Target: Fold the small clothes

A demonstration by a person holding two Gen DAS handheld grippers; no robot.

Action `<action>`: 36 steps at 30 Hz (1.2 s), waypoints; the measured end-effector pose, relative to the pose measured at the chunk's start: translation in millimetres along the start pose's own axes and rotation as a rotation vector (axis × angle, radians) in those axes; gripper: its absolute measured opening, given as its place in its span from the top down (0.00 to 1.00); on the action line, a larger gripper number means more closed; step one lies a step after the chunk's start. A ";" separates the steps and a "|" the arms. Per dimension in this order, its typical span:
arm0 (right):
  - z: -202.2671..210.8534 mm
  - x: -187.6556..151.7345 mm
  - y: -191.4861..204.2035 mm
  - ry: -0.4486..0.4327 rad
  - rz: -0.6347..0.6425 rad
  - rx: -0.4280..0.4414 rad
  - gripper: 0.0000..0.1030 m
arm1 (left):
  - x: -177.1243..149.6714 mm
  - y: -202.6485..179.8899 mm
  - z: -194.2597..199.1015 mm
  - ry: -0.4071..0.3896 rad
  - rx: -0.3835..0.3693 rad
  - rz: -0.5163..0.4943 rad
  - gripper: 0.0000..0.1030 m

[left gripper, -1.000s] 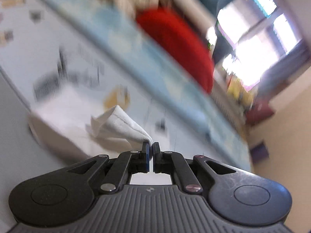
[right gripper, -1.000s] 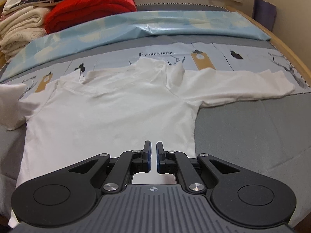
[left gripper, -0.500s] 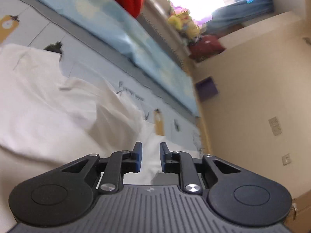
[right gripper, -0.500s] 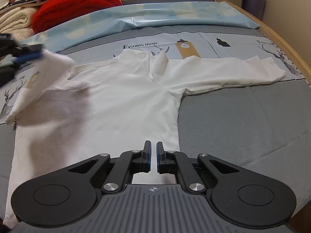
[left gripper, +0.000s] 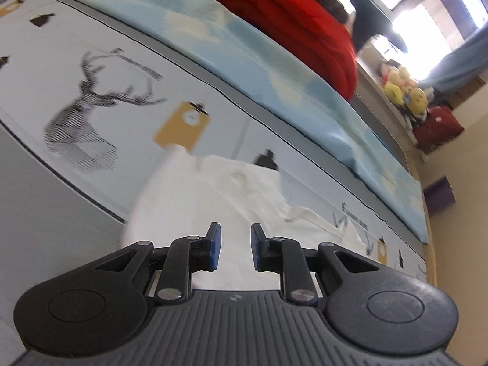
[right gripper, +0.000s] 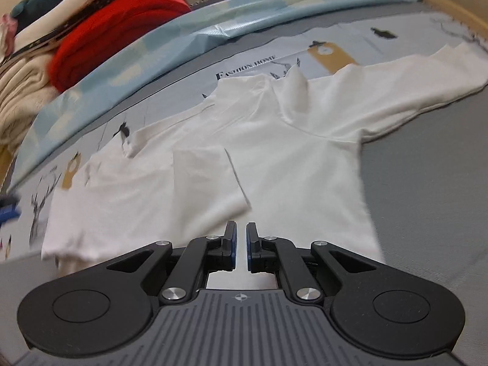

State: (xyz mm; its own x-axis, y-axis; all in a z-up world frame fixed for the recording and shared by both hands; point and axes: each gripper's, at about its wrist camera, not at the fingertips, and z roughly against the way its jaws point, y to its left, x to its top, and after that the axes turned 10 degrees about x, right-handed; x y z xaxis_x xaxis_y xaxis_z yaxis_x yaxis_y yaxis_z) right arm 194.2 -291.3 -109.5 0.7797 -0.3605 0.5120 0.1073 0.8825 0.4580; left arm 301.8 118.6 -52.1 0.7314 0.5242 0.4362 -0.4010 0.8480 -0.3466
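Note:
A white long-sleeved top (right gripper: 274, 140) lies flat on the printed bed cover. Its left sleeve (right gripper: 204, 177) is folded in over the body. Its right sleeve (right gripper: 405, 82) stretches out to the right. My right gripper (right gripper: 241, 235) hovers over the top's lower hem, jaws nearly closed with a narrow gap and nothing between them. My left gripper (left gripper: 233, 238) is open and empty above the top's left shoulder area (left gripper: 231, 189). Its blue pad shows at the left edge of the right wrist view (right gripper: 7, 213).
A red folded knit (right gripper: 113, 36) and a stack of cream and dark clothes (right gripper: 18, 88) lie at the back left. A light blue sheet (right gripper: 213, 27) runs along the back. The bed's wooden edge (right gripper: 457, 3) curves at the right. Soft toys (left gripper: 402, 85) sit on a far shelf.
My left gripper carried the left sleeve over the body, let it go, opened and drew back to the left. My right gripper tilted and stayed over the hem.

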 end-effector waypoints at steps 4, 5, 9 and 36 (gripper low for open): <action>-43.7 6.3 -1.9 0.047 -0.064 -0.006 0.91 | 15.5 19.2 3.2 -0.009 0.025 0.010 0.79; -53.0 6.5 -1.9 0.058 -0.070 -0.020 0.89 | 16.0 22.6 3.7 -0.010 0.039 0.014 0.79; -75.5 10.0 3.1 0.055 -0.049 -0.049 0.91 | 22.7 37.6 4.5 -0.014 0.075 0.043 0.79; -49.8 77.0 -67.4 -0.122 -0.092 -0.224 0.96 | -17.9 -2.3 -89.9 0.180 0.287 -0.145 0.79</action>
State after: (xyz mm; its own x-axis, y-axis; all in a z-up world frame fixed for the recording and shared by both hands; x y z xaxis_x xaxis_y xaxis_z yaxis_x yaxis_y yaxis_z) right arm 277.7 -363.5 -137.1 0.6817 -0.4644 0.5654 0.3191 0.8841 0.3415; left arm 339.3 100.2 -133.8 0.8673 0.3960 0.3016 -0.4054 0.9135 -0.0338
